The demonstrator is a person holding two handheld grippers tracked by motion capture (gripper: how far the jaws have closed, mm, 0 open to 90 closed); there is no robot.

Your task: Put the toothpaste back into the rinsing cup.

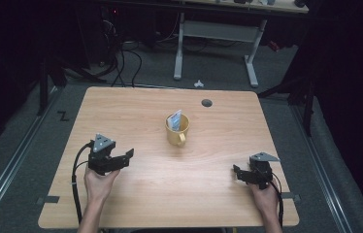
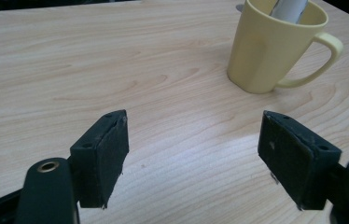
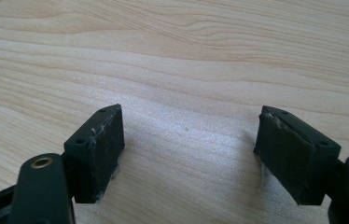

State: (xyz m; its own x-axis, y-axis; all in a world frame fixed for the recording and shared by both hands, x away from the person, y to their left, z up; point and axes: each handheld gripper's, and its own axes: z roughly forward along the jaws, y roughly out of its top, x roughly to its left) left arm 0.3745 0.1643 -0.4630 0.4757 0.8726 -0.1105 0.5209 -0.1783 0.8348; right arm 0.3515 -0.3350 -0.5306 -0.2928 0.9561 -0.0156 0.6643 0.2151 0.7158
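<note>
A pale yellow mug [image 1: 177, 130] stands upright near the middle of the wooden table [image 1: 136, 107], handle toward the person, with a whitish packet [image 1: 174, 119] sticking out of it. In the left gripper view the mug [image 2: 275, 46] sits ahead and to the right of the jaws. My left gripper [image 1: 127, 156] is at the table's left, open, nothing between its jaws [image 2: 193, 154]. Over at the table's right my right gripper [image 1: 237, 173] is open above bare wood [image 3: 189, 154].
A round cable hole [image 1: 206, 103] lies in the table's far right part. Beyond the table stands a white desk frame [image 1: 216, 43] on grey carpet, with cables [image 1: 121, 63] on the floor at the far left. Metal rails [image 1: 14, 160] run along both sides.
</note>
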